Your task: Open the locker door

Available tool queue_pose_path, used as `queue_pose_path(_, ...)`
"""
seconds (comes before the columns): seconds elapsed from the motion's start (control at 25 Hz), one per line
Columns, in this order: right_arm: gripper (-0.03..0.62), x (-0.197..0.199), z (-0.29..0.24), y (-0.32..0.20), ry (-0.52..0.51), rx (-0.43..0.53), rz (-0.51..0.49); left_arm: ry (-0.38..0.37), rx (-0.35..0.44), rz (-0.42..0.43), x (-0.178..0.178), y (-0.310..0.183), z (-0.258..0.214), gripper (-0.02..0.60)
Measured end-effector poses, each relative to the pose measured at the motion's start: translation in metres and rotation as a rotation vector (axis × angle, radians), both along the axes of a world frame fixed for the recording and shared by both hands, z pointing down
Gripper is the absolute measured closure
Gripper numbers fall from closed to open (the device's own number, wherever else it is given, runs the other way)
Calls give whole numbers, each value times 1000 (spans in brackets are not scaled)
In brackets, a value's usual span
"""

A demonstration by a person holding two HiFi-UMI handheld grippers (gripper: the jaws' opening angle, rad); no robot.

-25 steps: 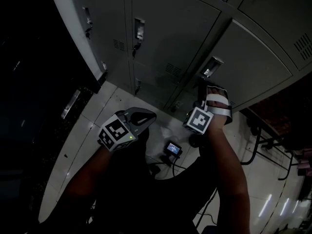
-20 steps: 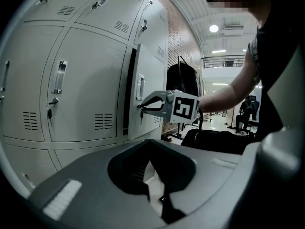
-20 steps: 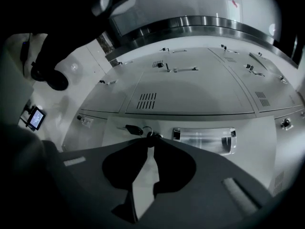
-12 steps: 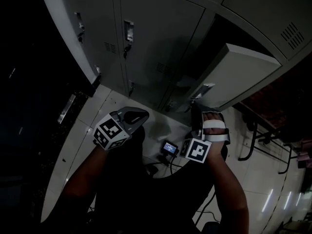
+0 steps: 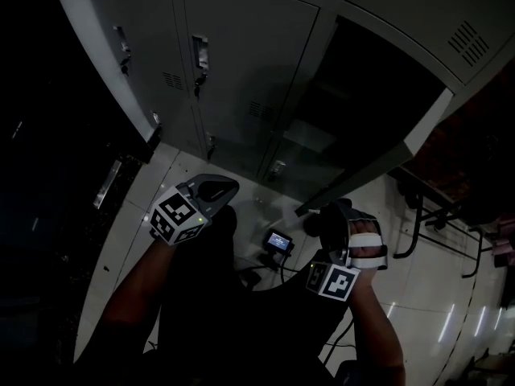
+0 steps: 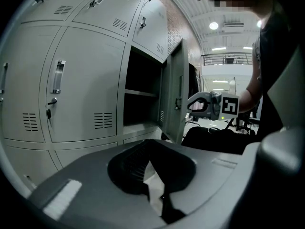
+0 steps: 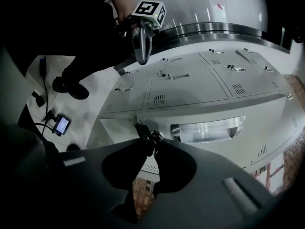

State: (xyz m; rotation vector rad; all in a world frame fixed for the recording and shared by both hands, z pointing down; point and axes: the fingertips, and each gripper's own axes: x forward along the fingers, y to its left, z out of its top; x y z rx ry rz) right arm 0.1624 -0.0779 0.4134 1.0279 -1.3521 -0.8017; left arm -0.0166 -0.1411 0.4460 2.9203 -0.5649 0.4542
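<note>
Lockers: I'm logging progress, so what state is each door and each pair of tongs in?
Locker door: wide open.
Neighbouring door: closed.
Right tongs: shut on the open door's key.
Left tongs: shut, empty.

The person's bare left arm is stretched forward and down, a bit bent. It holds the grey plastic left gripper out low on the left side. That gripper's two black jaws are pressed together, with nothing between them. Its black-and-white marker cube sits at the wrist end. The bare right arm is stretched out on the other side. The right hand, under a white strap, holds the dark right gripper, which points forward and a little left. Its jaws are closed on a small shiny metal lock piece.
</note>
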Motion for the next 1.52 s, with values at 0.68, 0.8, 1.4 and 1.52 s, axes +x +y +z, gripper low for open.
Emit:
queue_pose_path(0.68, 533, 108, 12, 69, 106, -4, 200, -21, 4, 4, 3, 1, 2, 569)
queue_pose_path(0.8, 533, 110, 12, 70, 117, 3, 195, -25, 4, 4, 4, 1, 2, 569)
queue_pose_path(1.4, 580, 85, -25, 107, -879, -74, 231, -28, 6, 8, 6, 1, 2, 569)
queue_pose_path(1.52, 591, 77, -22, 106, -1177, -114, 292, -28, 7, 7, 6, 1, 2, 569)
